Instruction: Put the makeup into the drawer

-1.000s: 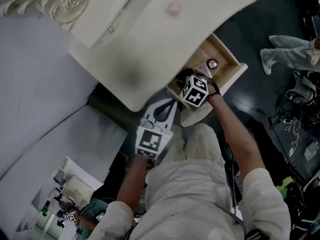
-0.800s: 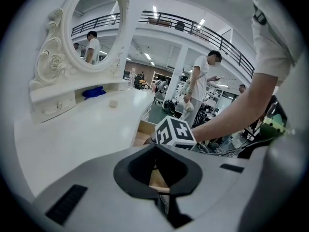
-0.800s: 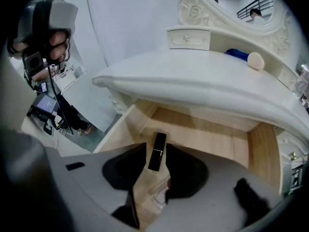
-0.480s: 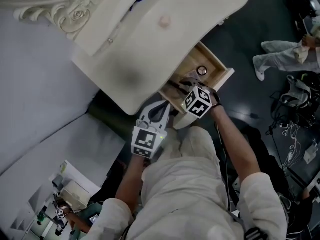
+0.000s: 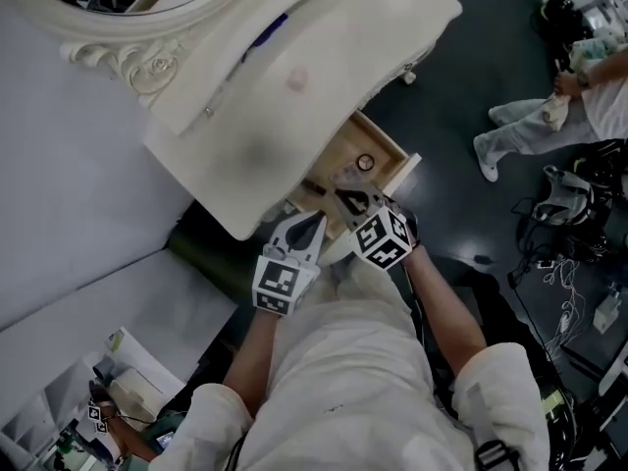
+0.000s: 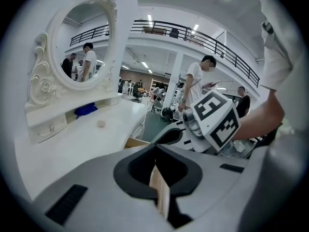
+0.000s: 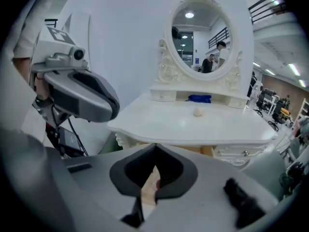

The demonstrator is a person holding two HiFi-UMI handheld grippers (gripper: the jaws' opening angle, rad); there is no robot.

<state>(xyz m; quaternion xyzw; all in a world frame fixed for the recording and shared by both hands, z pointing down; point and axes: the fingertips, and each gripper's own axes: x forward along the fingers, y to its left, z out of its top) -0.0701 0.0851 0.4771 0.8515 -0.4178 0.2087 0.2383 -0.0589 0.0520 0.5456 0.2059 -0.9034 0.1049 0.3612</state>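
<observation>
Head view: makeup puff lies at eleven o'clock from right gripper, jaws just closed empty; left gripper also pressed together, empty.

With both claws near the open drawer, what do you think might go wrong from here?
The drawer stands pulled out toward the person, who might bump it. A small pink item lies on the tabletop and may get left out. The left claw is shut, and the right claw has just been closing on nothing; they sit close together and could collide.
</observation>
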